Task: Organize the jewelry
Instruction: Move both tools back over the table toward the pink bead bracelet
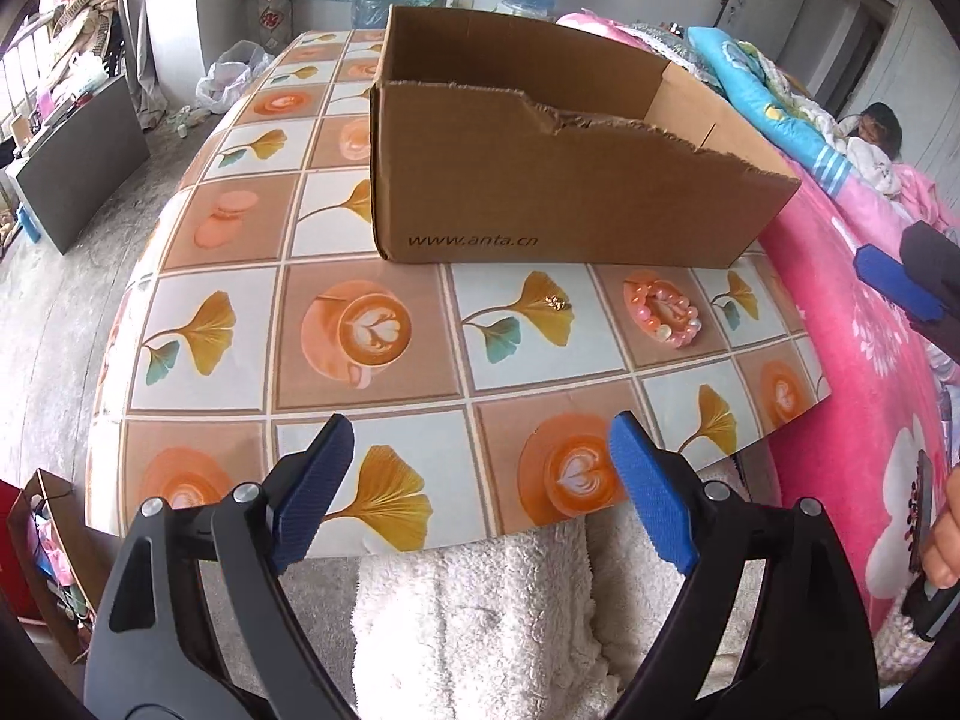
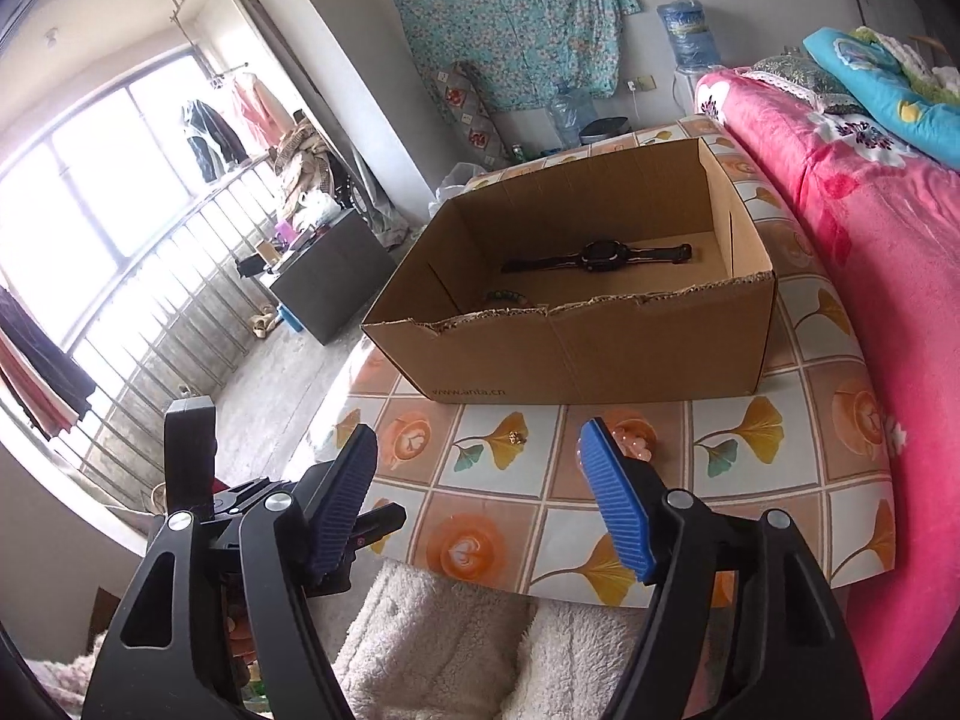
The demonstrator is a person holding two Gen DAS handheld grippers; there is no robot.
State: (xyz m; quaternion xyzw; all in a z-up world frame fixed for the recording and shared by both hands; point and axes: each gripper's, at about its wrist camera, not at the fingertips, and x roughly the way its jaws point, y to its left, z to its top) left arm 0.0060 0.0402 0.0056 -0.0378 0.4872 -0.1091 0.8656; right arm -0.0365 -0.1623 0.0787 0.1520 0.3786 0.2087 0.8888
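Both grippers, left gripper (image 1: 480, 450) and right gripper (image 2: 480, 462), stand released, gripping nothing. Ahead of the left fingers lie a pink bead bracelet (image 1: 663, 315) and gold earring (image 1: 557, 301). Only the right view reveals a black watch (image 2: 597, 256) inside the cardboard box (image 2: 576, 354).

In the right wrist view, the pink bead bracelet (image 2: 631, 443) was half hidden behind the claw's blue pad (image 2: 618, 498). A green beaded piece (image 2: 507, 296), at the cardboard box's (image 2: 600, 354) seven o'clock, was cut off by its torn front wall.
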